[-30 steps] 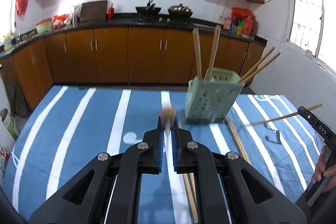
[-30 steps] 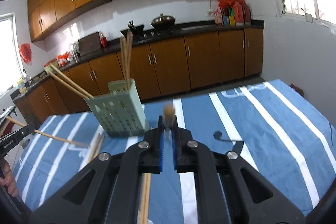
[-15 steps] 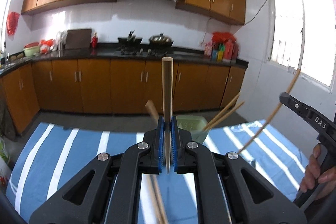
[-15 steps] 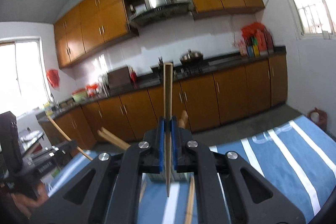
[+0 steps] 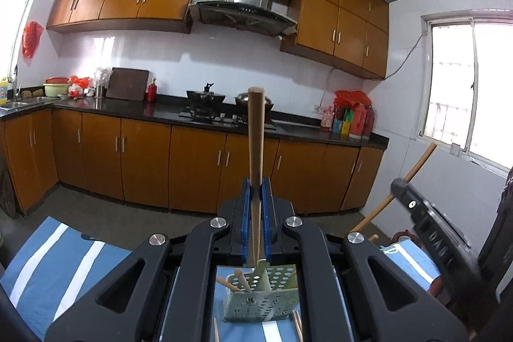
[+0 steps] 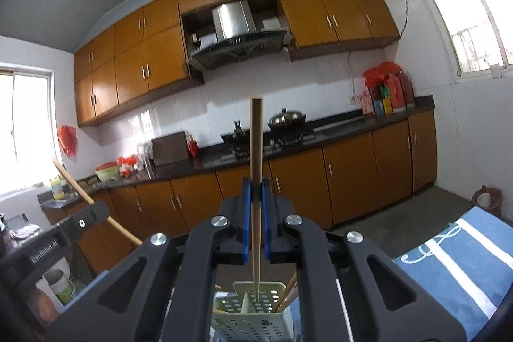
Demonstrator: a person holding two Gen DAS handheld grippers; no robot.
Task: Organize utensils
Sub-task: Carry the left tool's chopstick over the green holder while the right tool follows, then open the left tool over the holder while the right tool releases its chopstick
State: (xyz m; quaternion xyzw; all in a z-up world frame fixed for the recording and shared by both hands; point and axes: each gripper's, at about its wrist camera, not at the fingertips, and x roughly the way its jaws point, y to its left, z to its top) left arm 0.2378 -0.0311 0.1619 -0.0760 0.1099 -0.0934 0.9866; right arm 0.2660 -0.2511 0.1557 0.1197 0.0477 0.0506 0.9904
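My left gripper [image 5: 255, 197] is shut on a wooden chopstick [image 5: 256, 149] held upright, its lower tip just above the green perforated utensil holder [image 5: 261, 298]. My right gripper [image 6: 255, 197] is shut on another wooden chopstick [image 6: 256, 165], also upright, its tip over the same holder [image 6: 253, 310]. The holder has several chopsticks leaning in its compartments. Each gripper shows in the other's view: the right one at the right edge [image 5: 426, 226], the left one at the left edge [image 6: 67, 226].
The holder stands on a blue cloth with white stripes [image 5: 41, 265], which also shows in the right wrist view [image 6: 465, 265]. Loose chopsticks [image 5: 298, 322] lie on the cloth beside the holder. Kitchen cabinets and a counter [image 5: 192, 117] run behind the table.
Both grippers have risen and tilted their chopsticks from lying flat to upright, and both have moved in over the green holder, which now lies directly below the jaws.
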